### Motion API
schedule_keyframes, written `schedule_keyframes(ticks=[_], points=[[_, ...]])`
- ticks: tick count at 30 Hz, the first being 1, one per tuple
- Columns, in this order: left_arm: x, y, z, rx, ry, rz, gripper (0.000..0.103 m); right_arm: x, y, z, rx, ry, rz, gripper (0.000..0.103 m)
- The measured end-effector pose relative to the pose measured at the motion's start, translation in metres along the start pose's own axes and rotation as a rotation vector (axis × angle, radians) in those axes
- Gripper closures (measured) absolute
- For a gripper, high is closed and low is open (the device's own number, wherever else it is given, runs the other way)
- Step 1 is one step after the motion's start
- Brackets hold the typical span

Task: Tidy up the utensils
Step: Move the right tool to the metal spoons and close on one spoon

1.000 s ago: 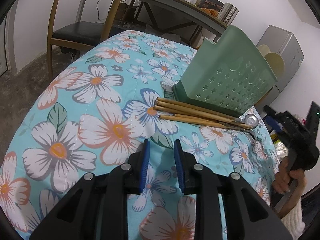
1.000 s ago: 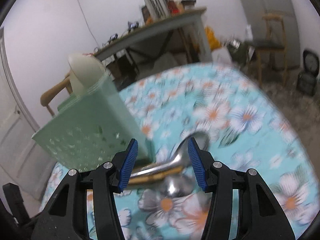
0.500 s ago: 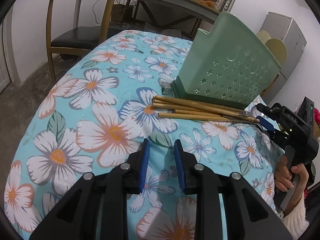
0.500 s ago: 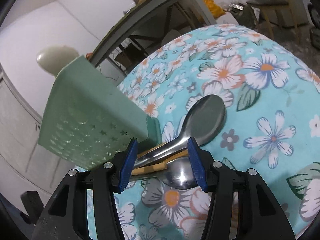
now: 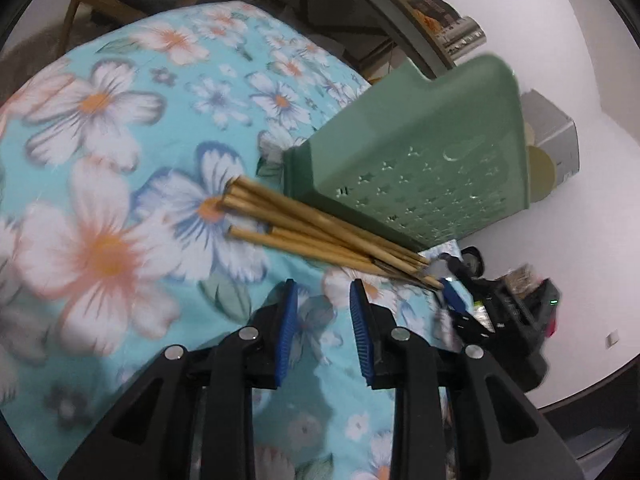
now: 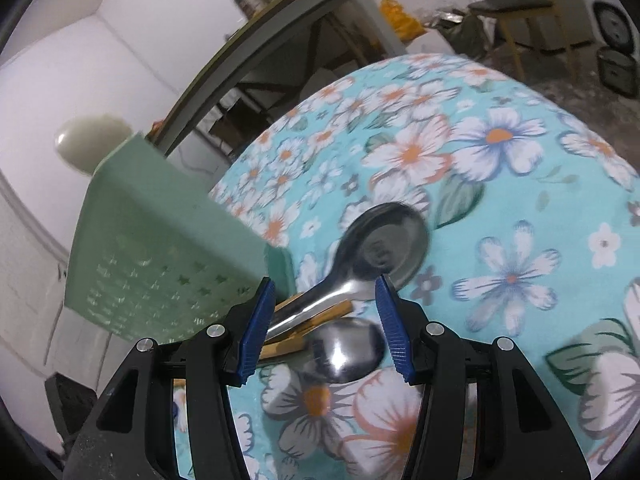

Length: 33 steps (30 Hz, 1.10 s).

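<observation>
The job has hardly begun, I think. The wooden chopsticks (image 5: 320, 236) lie in a loose bunch on the flowery cloth (image 5: 100, 128) in the middle of the left wrist picture, touching the bottom edge of the green holder (image 5: 424, 160). Two shiny spoons lie with them: the big spoon (image 6: 380, 248) is in the middle of the right wrist picture and the small spoon (image 6: 344, 348) is just below it. None of these is in the holder yet, so they all still need to go in. The holder stands at the upper right of the left wrist picture. I cannot see inside it, but something pale and round (image 6: 92, 144) pokes up at its top. The right gripper (image 6: 326, 328) is open around the spoon handles and chopstick ends, and its pads do not seem to squeeze them. The left gripper (image 5: 322, 334) is a little open and empty, near the bunch, at the bottom of its picture.
</observation>
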State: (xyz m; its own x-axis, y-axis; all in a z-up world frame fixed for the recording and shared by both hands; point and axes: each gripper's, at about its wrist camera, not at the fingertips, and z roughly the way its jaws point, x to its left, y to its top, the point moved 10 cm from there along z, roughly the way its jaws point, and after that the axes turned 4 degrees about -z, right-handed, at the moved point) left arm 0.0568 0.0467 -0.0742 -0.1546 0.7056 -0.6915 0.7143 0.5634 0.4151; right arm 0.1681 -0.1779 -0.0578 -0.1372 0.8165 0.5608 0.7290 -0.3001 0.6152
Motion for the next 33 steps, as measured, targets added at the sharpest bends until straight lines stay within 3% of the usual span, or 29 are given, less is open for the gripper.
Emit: schedule_keyframes(ticks=[2,9,13,21,23,25,27,33], points=[[-0.004,-0.001,0.001,-0.023,0.021,0.049,0.077,-0.008,0.004,-0.005,-0.035,-0.012,0.040,0.053],[-0.001,-0.001,0.000,-0.023,-0.003,0.032,0.077,-0.045,0.016,-0.027,-0.141,-0.122,0.172,0.052],[0.001,-0.001,-0.001,-0.025,-0.007,0.030,0.077,-0.043,0.016,-0.022,-0.117,-0.110,0.154,0.045],[0.000,-0.001,0.000,-0.028,-0.010,0.030,0.077,-0.025,0.018,0.001,-0.045,-0.035,0.082,0.046],[0.000,-0.001,0.000,-0.028,-0.009,0.031,0.077,-0.024,0.018,0.001,-0.043,-0.020,0.084,0.053],[0.000,-0.001,0.000,-0.028,-0.010,0.030,0.077,-0.024,0.018,0.002,-0.039,0.007,0.104,0.072],[0.000,-0.001,0.000,-0.028,-0.013,0.029,0.077,-0.024,0.019,0.003,-0.040,0.067,0.135,0.080],[0.000,-0.001,-0.001,-0.028,-0.012,0.029,0.077,-0.027,0.017,0.003,-0.035,0.096,0.168,0.084]])
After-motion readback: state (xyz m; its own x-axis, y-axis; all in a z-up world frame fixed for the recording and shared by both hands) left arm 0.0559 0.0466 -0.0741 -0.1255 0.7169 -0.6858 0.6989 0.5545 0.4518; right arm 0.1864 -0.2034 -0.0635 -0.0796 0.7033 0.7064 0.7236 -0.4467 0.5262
